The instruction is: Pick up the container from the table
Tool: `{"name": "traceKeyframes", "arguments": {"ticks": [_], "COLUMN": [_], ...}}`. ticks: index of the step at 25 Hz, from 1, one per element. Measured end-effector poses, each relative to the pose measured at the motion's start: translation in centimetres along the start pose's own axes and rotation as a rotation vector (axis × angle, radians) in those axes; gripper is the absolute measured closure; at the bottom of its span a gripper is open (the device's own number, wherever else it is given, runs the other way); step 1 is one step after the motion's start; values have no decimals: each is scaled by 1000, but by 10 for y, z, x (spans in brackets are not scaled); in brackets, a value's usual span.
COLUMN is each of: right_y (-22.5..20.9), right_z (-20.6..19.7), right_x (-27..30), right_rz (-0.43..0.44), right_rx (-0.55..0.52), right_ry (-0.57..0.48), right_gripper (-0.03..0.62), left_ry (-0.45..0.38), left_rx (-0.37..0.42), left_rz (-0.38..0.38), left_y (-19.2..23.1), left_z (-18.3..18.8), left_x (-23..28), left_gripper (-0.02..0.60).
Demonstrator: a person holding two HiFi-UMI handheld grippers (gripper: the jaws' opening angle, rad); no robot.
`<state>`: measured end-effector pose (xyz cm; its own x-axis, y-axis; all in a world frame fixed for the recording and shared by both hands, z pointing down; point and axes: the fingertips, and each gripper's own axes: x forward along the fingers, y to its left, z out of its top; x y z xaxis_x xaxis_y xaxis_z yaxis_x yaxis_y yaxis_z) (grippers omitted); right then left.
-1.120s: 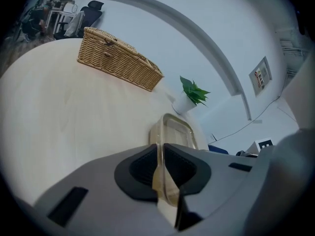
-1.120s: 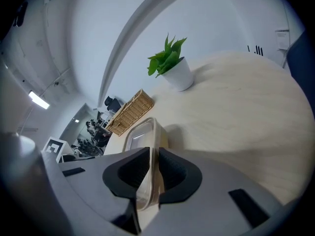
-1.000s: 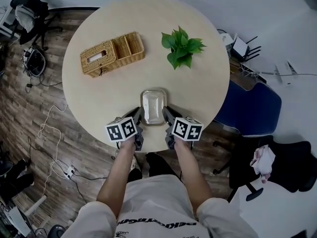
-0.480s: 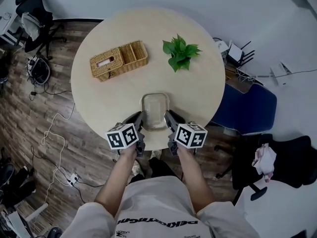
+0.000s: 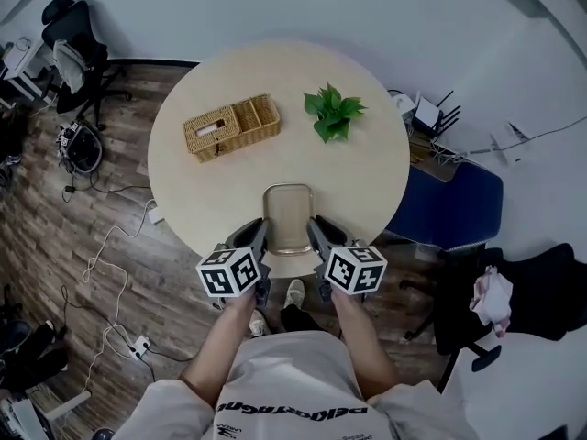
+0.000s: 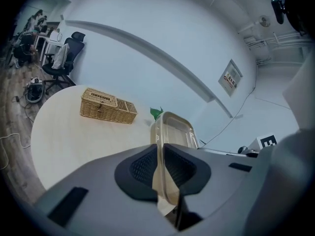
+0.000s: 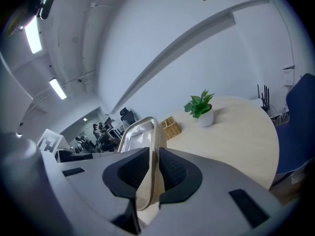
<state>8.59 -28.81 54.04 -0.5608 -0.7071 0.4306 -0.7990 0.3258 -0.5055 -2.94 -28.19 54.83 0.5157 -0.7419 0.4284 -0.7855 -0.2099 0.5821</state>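
A clear rectangular plastic container hangs in the air above the near edge of the round table. My left gripper is shut on the container's left rim. The right gripper holds the right rim, and its jaws are opening slightly with the rim still between the pads. In the left gripper view the rim of the container runs between the dark pads of the left gripper. The right gripper view shows the container edge-on in the right gripper. Inside, the container looks empty.
A wicker basket and a small potted plant stand on the far half of the table. A blue chair is at the table's right. Cables and a power strip lie on the wooden floor at left.
Both grippers have risen together with the container, which has left the tabletop. The table now looks smaller and farther below.
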Motion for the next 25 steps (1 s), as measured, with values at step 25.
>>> {"name": "traceKeyframes", "arguments": {"ticks": [25], "right_y": [90], "right_z": [25], "right_x": [-103], "right_rz": [-37], "right_rx": [-182], "right_ry": [-216], "right_gripper": [499], "left_ry": [-210], "left_rx": [271], "left_rz": [-54], "left_y": [-76], "left_z": [28], "left_x": [-114], "left_gripper": [528]}}
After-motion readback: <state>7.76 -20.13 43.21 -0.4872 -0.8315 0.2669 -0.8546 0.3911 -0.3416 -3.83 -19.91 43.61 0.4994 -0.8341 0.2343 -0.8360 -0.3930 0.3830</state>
